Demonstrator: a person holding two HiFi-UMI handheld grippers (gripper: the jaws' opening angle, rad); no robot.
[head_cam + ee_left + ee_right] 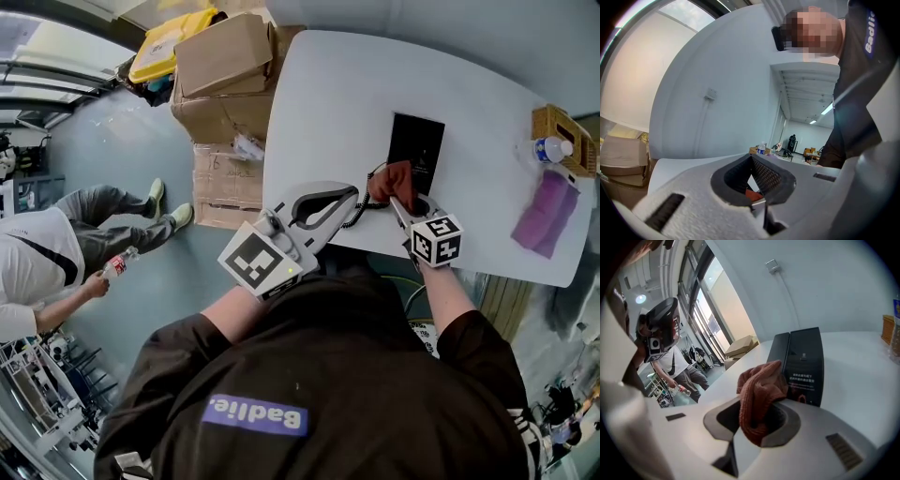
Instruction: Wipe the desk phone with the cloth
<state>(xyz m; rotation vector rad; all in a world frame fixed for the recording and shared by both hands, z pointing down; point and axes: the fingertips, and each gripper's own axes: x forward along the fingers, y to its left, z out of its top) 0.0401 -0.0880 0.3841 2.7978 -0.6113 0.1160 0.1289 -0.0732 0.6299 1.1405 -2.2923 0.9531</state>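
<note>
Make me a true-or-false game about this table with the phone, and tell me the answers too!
1. The right hand-held gripper is holding a reddish-brown cloth. True.
2. The desk phone is white. False: it is black.
3. The left hand-held gripper is holding a cloth too. False: its jaws are apart with nothing between them.
4. A purple cloth lies on the white table. True.
5. The cardboard boxes sit on the table. False: they stand on the floor beside it.

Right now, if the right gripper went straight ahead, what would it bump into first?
Probably the black box. It stands just behind the red cloth pinched in the right gripper's fingers, though how near is hard to judge.
</note>
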